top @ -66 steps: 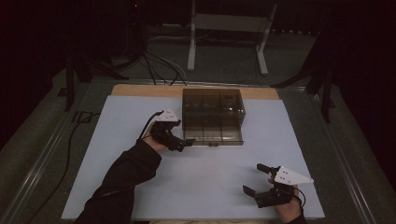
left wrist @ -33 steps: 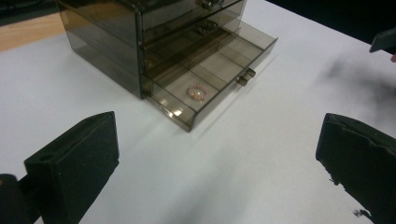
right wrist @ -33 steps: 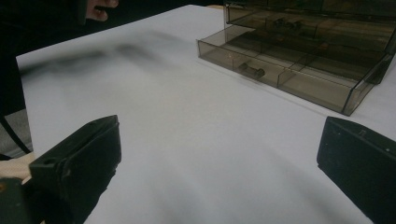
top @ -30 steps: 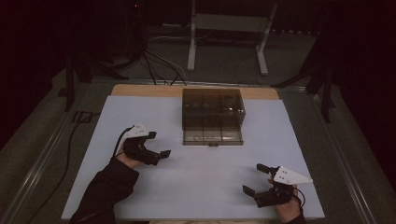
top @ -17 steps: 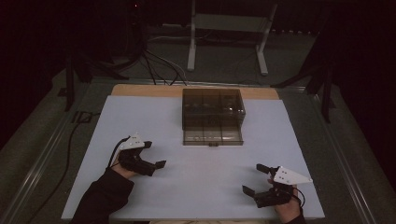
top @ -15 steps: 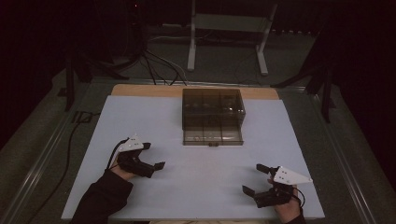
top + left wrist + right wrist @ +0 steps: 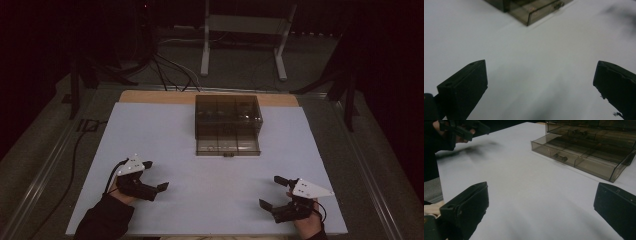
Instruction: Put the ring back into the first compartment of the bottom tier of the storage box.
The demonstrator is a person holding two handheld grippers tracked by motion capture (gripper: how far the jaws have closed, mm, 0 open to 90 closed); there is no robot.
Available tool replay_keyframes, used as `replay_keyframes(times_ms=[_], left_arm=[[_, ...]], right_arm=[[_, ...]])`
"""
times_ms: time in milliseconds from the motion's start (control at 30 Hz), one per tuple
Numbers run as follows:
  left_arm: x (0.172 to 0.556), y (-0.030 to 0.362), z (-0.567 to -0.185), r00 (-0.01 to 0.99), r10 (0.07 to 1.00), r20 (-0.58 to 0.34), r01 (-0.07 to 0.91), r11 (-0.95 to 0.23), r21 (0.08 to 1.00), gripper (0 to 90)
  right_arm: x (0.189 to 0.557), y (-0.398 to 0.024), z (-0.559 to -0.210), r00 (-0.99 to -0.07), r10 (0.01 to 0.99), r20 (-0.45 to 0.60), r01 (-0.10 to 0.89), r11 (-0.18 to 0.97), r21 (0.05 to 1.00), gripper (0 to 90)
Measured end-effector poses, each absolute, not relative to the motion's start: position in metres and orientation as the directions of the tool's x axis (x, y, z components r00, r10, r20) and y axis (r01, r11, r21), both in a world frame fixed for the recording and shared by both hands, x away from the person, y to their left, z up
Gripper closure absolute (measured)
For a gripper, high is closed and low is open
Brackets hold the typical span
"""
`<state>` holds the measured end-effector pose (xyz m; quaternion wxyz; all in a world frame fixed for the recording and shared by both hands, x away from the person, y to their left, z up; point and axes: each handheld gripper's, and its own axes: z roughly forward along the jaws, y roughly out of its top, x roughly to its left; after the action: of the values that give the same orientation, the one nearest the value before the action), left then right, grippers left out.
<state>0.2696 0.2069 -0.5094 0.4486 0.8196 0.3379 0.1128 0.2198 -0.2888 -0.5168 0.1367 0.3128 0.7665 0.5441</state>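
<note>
A smoky see-through drawer box (image 7: 227,125) stands at the back middle of the white table top (image 7: 210,200). Its lowest drawer (image 7: 574,157) sticks out a little, with a small knob (image 7: 560,157) on its front. My left gripper (image 7: 156,175) rests at the front left, open, with nothing between its jaws. My right gripper (image 7: 268,190) is at the front right, open as well and holding nothing. The left gripper view looks across bare table past my left gripper (image 7: 539,66) to the box (image 7: 529,10). Beyond my right gripper (image 7: 541,188) in its own view lie the box (image 7: 594,150) and the other hand's gripper (image 7: 461,130).
A wooden strip (image 7: 150,96) edges the table's far side. Behind it, cables (image 7: 170,70) and a white metal stand (image 7: 242,45) sit on the dark floor. Metal rails (image 7: 45,165) run along both sides of the table.
My left gripper has drawn back from the box's front left corner towards the person and now sits near the front left of the table. The right gripper has stayed put.
</note>
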Motion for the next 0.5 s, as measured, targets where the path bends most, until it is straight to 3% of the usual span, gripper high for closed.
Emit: replay_keyframes(times_ms=[500], left_arm=[[0.243,0.224,-0.522,0.719,0.678,-0.149,0.493,-0.348,0.797,0.6]], right_arm=[[0.22,-0.289,-0.517,-0.768,0.626,0.133,0.332,0.212,0.919,0.0]])
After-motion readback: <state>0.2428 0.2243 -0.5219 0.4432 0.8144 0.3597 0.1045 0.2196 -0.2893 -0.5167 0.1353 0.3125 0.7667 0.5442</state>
